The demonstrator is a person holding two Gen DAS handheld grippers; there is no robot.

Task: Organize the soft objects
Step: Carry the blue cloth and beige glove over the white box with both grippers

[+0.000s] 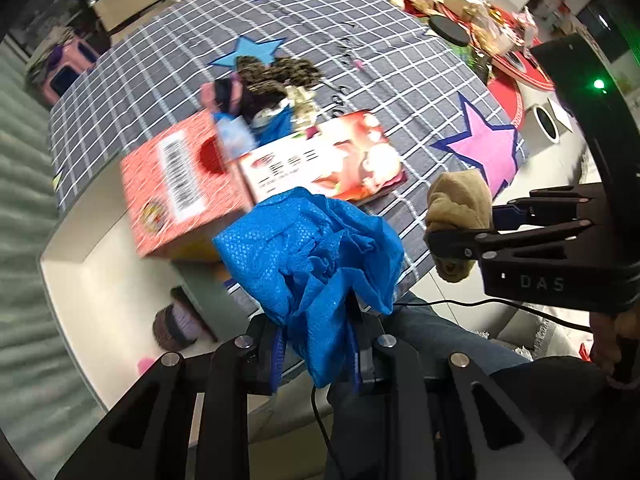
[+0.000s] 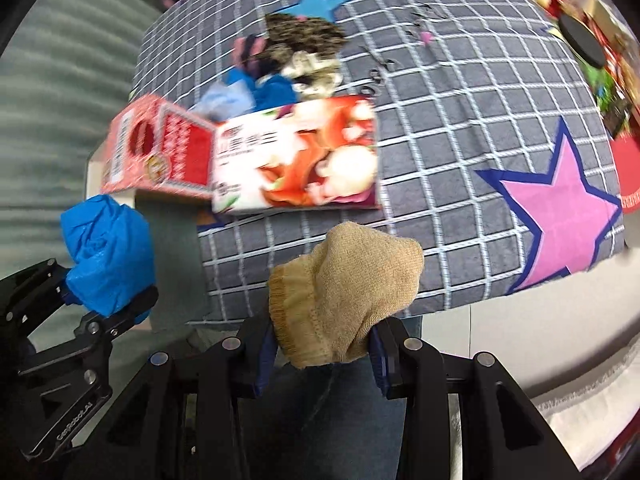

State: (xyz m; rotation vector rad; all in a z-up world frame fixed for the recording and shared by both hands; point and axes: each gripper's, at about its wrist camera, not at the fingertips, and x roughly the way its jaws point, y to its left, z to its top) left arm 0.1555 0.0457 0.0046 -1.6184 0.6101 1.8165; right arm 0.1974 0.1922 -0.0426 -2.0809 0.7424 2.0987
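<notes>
Carry step: left gripper (image 1: pixel 316 344) grasping blue cloth (image 1: pixel 316 252), right gripper (image 2: pixel 324 348) grasping tan sock (image 2: pixel 340 292); next, likely drop both into box (image 2: pixel 256 152), frame center-left.

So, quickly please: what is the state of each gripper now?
Left gripper: closed on the blue crumpled cloth.
Right gripper: closed on the tan sock.

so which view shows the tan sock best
The right wrist view: the tan sock sits centred, clamped in the right gripper. The left wrist view shows it smaller, at the right edge.
</notes>
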